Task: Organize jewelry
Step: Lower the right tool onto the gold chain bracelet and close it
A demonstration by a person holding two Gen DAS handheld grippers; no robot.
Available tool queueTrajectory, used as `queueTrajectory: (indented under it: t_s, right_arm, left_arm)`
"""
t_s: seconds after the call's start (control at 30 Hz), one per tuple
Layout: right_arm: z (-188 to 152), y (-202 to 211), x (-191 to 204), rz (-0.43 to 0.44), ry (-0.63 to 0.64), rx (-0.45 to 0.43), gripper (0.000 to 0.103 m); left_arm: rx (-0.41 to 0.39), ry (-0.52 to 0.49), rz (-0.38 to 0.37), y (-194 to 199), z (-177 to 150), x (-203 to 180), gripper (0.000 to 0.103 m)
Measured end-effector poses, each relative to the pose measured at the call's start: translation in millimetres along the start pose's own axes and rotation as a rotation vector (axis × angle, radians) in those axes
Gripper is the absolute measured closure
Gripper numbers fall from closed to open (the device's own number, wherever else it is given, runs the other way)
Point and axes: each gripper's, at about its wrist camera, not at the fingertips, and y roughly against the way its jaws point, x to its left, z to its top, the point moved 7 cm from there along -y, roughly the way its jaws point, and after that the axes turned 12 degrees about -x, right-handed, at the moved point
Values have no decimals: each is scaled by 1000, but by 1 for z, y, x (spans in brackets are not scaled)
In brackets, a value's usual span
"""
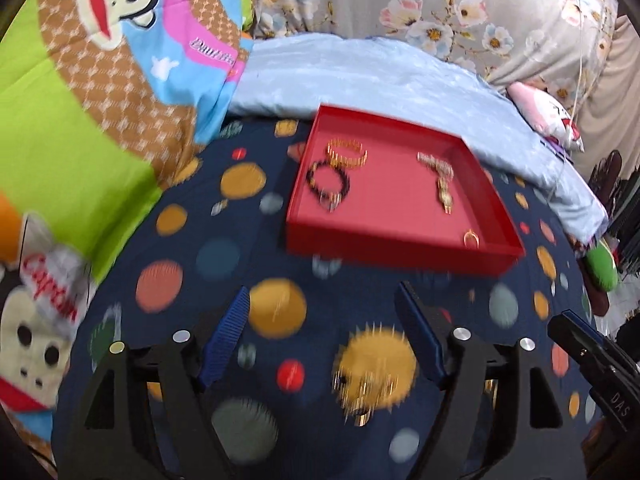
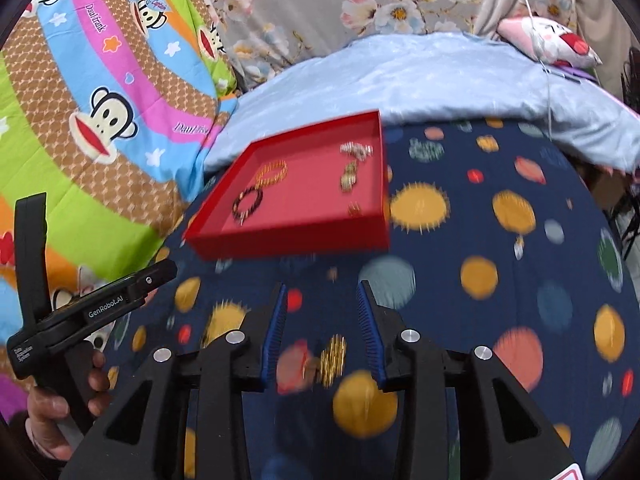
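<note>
Jewelry sits in the red tray (image 1: 394,236) on the bed: a gold bracelet (image 1: 347,153), a dark bead bracelet (image 1: 328,184), a gold chain (image 1: 440,178) and a small ring (image 1: 472,239). One gold piece (image 2: 332,360) lies on the spotty blanket (image 2: 500,280) between my right fingers (image 2: 322,332), which are partly open. My left fingers (image 1: 324,340) are wide and hold nothing. I think I must close gently on it next

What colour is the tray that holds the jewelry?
The tray is red, clearest in the left wrist view.
</note>
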Motion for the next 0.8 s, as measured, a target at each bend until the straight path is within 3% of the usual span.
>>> queueTrajectory:
  t_s: [0.43, 0.8]
  right_arm:
    - [-65, 35, -4, -21, -21, 90, 68]
    - [-69, 10, 0, -35, 17, 116, 68]
  left_arm:
    - [93, 17, -32, 40, -68, -5, 31]
    - [113, 8, -8, 40, -84, -1, 31]
